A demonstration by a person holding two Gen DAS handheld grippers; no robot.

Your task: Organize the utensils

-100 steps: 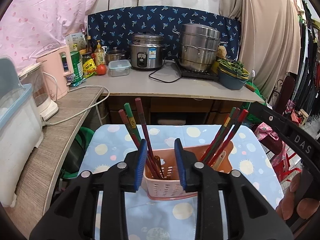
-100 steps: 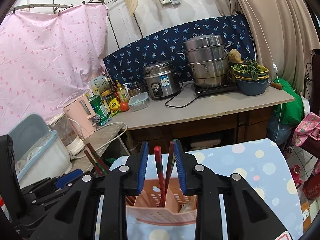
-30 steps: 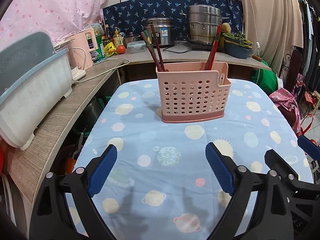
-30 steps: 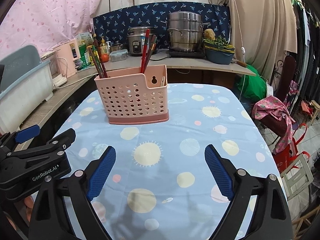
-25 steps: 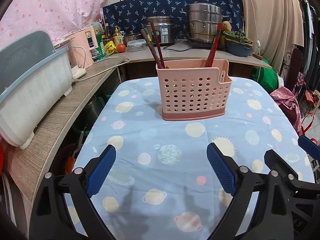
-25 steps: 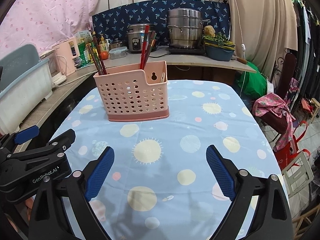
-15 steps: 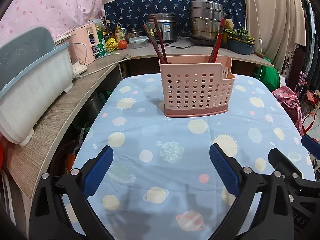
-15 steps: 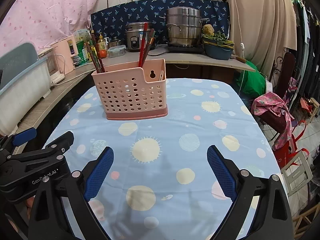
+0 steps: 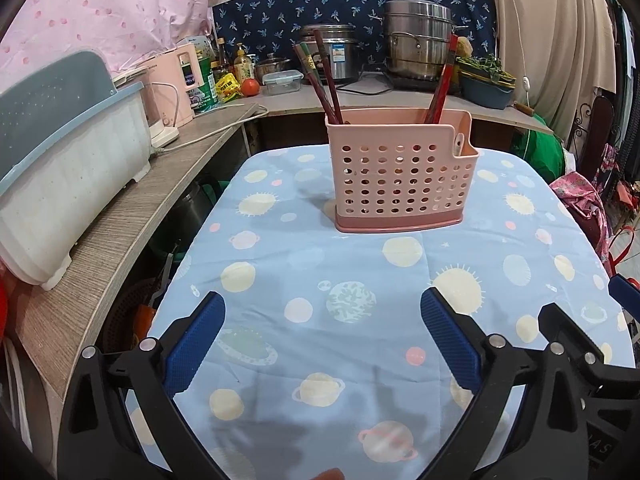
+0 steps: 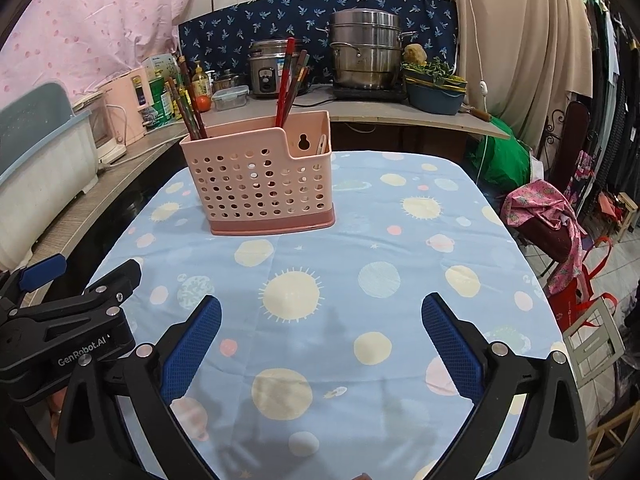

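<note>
The worktop (image 9: 320,320) lies under both tongs, covered with a soft blue cloth printed with pale suns and planets; its far edge is rounded and its sides drop off to the left and right. Ahead of the tongs, well apart from them, stands the caddy (image 9: 400,184), a pink plastic box with rounded corners, rows of round holes and a darker base. It stands upright near the far edge, with bare cloth on all sides of it. Red and dark chopsticks (image 9: 324,80) lean out of its left end, and red ones (image 9: 442,84) out of its right part; a pale utensil shows in the small right compartment, too little to name.

The left tongs (image 9: 322,328) are spread wide and hold nothing; their blue ribbed pads (image 9: 196,344) hang over the near cloth, pointing down and forward. The right tongs (image 10: 320,336) are opening, also wide and with nothing between them, in the same slanted pose, just beside the left ones.
</note>
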